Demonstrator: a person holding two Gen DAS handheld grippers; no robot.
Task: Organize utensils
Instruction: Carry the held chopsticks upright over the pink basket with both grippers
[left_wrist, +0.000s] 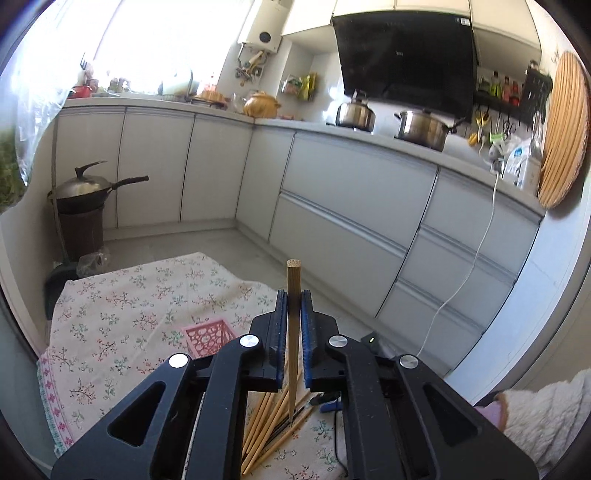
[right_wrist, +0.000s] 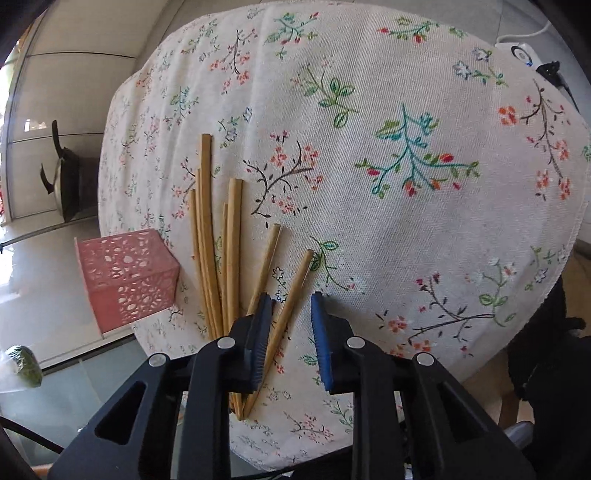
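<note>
The left claw (left_wrist: 294, 295) is clamped on one upright, square-ended bamboo chopstick (left_wrist: 293, 332), raised over a loose heap of bamboo chopsticks (right_wrist: 218, 258) on the floral-cloth bench (right_wrist: 406, 221). The right claw (right_wrist: 290, 299) hovers with its jaws parted over that heap. A pink perforated square holder (right_wrist: 127, 278) stands at nine o'clock, just beside the heap.

Bare floral cloth (right_wrist: 424, 229) right of chopsticks (right_wrist: 221, 251), pink basket (right_wrist: 125, 277) crowding their left
</note>
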